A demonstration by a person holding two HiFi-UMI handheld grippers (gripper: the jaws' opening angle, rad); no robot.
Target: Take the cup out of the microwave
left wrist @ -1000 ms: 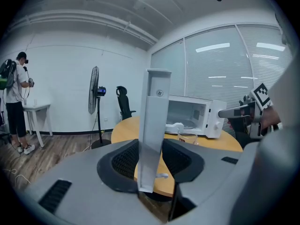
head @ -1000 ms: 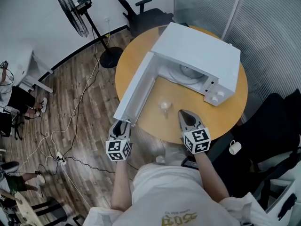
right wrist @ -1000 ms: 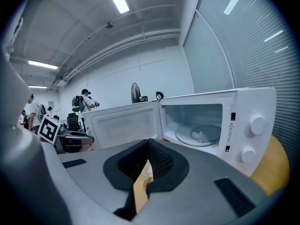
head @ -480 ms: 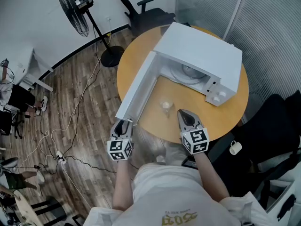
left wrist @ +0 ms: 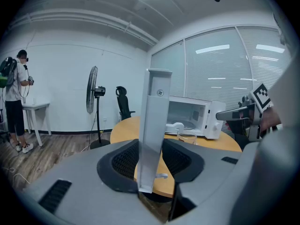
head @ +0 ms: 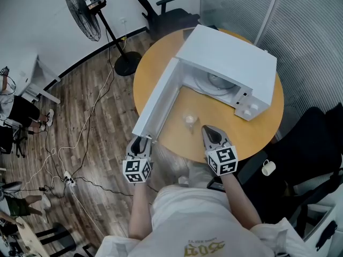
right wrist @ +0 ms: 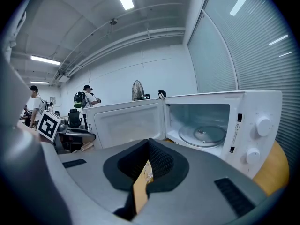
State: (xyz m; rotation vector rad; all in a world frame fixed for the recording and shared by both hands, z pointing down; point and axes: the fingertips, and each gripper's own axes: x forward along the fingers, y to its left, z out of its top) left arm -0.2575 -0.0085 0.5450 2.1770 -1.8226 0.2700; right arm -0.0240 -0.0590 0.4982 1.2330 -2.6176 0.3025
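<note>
The white microwave (head: 228, 68) stands on the round wooden table (head: 257, 133) with its door (head: 156, 101) swung wide to the left. Its glass turntable (right wrist: 202, 135) is bare. A small clear cup (head: 189, 120) stands on the table in front of the opening; the left gripper view also has this cup (left wrist: 187, 137). My left gripper (head: 140, 143) is shut on the door's outer edge (left wrist: 154, 121), which stands upright between its pads. My right gripper (head: 210, 134) hovers just right of the cup, shut with nothing in it.
A standing fan (head: 83, 9) and an office chair (head: 163, 15) are beyond the table. Cables (head: 80, 143) trail over the wood floor at left. A white mug (head: 267, 167) rests on a dark chair at right. A person (left wrist: 14, 102) stands far left.
</note>
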